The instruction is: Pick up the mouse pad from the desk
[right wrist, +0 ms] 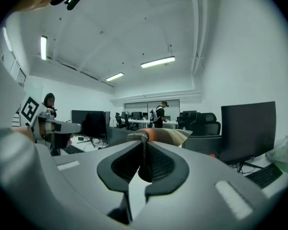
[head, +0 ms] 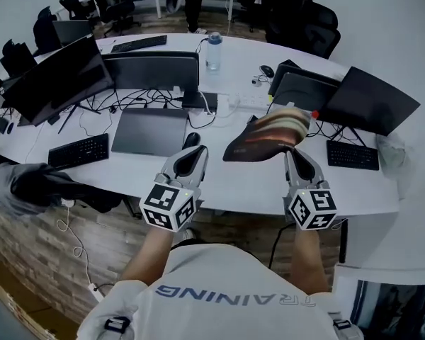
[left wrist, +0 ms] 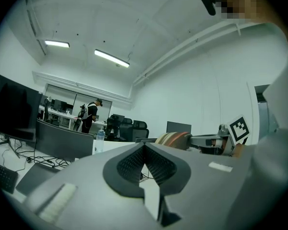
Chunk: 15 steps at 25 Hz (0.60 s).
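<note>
The mouse pad (head: 269, 137), dark with orange and cream stripes, hangs curled in the air above the white desk (head: 248, 183). My right gripper (head: 292, 153) is shut on its near edge. In the right gripper view the pad (right wrist: 165, 135) sticks out beyond the closed jaws of the right gripper (right wrist: 144, 142). My left gripper (head: 196, 151) hovers to the left, apart from the pad, shut with nothing in it. In the left gripper view the left gripper (left wrist: 144, 146) has its pads pressed together, and the pad (left wrist: 174, 139) and the right gripper (left wrist: 209, 141) show at the right.
A black mouse (head: 191, 139) and a dark grey mat (head: 149, 132) lie just beyond the left gripper. Monitors (head: 150, 71), keyboards (head: 78, 151) (head: 353, 154), cables and a water bottle (head: 213, 52) crowd the desk. A person (right wrist: 159, 115) stands at far desks.
</note>
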Available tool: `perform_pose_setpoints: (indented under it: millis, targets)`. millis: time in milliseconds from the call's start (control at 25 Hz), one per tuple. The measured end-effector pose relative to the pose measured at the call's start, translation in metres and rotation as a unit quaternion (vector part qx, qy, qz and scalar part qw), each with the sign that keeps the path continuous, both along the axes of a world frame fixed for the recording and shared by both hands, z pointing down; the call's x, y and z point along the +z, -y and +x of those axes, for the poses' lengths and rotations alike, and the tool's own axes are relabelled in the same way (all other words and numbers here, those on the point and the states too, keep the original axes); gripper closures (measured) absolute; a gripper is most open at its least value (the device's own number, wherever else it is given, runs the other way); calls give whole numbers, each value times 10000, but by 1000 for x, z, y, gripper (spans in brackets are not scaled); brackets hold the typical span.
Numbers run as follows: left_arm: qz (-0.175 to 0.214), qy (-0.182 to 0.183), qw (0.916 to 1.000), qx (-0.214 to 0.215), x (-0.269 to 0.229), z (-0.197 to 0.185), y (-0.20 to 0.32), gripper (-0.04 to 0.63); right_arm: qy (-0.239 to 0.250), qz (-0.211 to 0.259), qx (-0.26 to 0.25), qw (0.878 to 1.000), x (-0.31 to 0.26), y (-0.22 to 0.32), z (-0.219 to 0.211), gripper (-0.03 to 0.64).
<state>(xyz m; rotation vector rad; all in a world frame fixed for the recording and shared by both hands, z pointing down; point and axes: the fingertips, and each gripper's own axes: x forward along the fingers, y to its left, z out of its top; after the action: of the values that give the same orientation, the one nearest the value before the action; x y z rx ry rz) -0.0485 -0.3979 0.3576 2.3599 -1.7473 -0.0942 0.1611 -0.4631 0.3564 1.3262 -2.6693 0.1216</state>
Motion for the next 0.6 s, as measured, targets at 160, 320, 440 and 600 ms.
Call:
perform_pose_setpoints:
  millis: [160, 320, 440, 600]
  targets:
    - [116, 68, 9999, 40, -10, 1, 1, 595, 173, 254, -15, 9995, -26, -5, -3, 571]
    - [146, 69, 9999, 18, -14, -4, 4, 595, 117, 307, -22, 9995, -29, -5, -6, 571]
    - [157, 66, 9999, 4, -17, -7, 6, 595, 141, 309, -34, 9994, -29, -4, -9, 571]
    - [144, 79, 9999, 38, -14, -5, 5, 595, 154, 320, -62, 9994, -29, -4, -11, 571]
